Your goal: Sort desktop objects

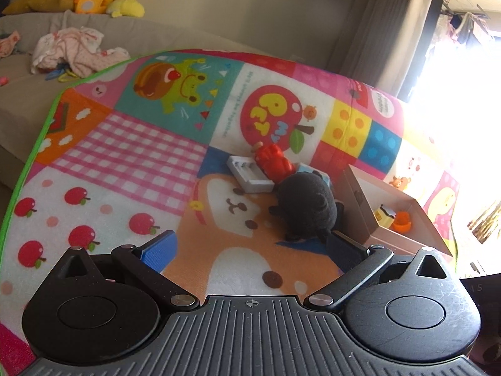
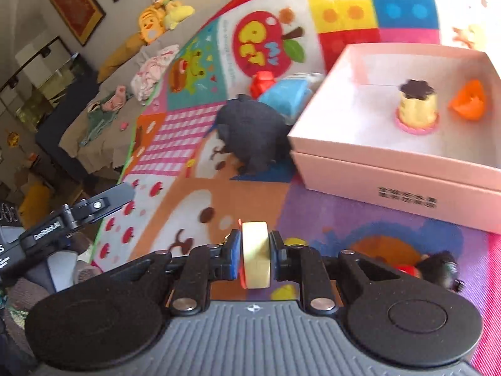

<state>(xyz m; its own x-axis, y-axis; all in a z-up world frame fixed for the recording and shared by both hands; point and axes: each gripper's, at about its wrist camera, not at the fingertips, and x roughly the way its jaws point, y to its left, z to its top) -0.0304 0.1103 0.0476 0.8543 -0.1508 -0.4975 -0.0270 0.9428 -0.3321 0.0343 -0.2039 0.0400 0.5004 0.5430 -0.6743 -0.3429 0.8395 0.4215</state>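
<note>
far left in the right wrist view: left gripper [image 2: 120,192] enters from the edge, only one finger visible there. in its own view the left gripper [image 1: 250,247] hangs above the patterned mat [image 1: 131,153], jaws spread wide, nothing between them.

mid-mat cluster, not yet sorted: white tray-like item [image 1: 250,174], red toy [image 1: 274,159] leaning on it, black plush [image 1: 305,203] in front, a light blue object [image 2: 286,97] just behind the plush. all four lie outside the box, near its left wall.

centre, right wrist view: right gripper [image 2: 254,252] clamped on a pale yellow disc-shaped piece [image 2: 255,257] with a red edge, held on edge between the blue pads [image 2: 235,255]. it sits above the mat, in front of the box, not yet over it.

right: pink box [image 2: 391,169], open top. inside, a gold cup-shaped toy with dark lid [image 2: 416,106] standing upright, and an orange piece [image 2: 468,100] beside it, apart from each other.

far right, near edge: a small dark object [image 2: 441,269] on the mat, blurred, cannot identify.

judgement: sorting partly done, two items boxed, one in hand, at least four left on the mat. next likely step is carrying the disc over the box rim.
</note>
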